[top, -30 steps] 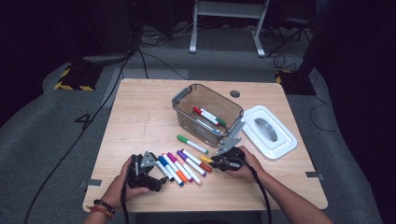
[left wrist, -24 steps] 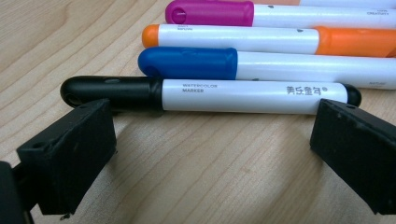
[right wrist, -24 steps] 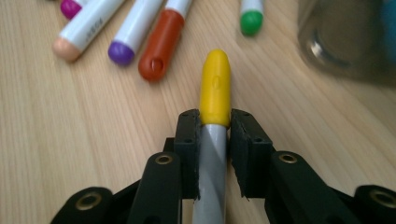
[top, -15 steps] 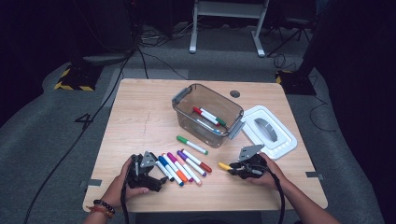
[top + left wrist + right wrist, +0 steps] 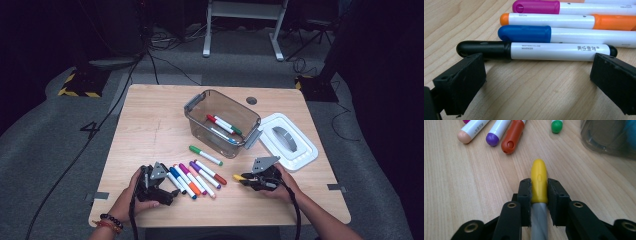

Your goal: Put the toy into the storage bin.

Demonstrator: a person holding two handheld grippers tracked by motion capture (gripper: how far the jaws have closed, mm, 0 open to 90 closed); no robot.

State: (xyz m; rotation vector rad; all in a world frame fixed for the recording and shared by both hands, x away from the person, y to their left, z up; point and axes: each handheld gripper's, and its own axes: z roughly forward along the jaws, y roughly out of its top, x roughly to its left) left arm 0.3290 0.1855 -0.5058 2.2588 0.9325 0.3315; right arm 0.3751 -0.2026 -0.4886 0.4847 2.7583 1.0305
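- My right gripper (image 5: 539,191) has its jaws pinched tight on a yellow-capped marker (image 5: 539,182); the yellow cap pokes out past the pads and the grey barrel runs back between them.
- In the high view that right gripper (image 5: 245,178) sits near the near edge of the table (image 5: 150,125), right of centre, with the yellow tip pointing left toward the row of markers.
- Just ahead of the cap in the right gripper view I see a red cap (image 5: 511,138), a purple cap (image 5: 492,138) and a pale peach cap (image 5: 464,136), all apart from the one I hold.
- A green cap (image 5: 556,126) lies farther off, near the clear bin (image 5: 609,137).
- My left gripper (image 5: 536,82) has its jaws spread wide, nothing between the pads, resting low over the wood.
- Just beyond those pads lies a black marker (image 5: 536,51) flat on the table, and behind it a blue marker (image 5: 564,35), an orange marker (image 5: 564,21) and a magenta one (image 5: 574,6), side by side.
- From above, the left gripper (image 5: 167,192) is at the near left end of the row.
- The clear bin (image 5: 200,107) stands mid-table, farther back, with a few markers inside.
- A white lid (image 5: 305,150) lies to the right of the bin.
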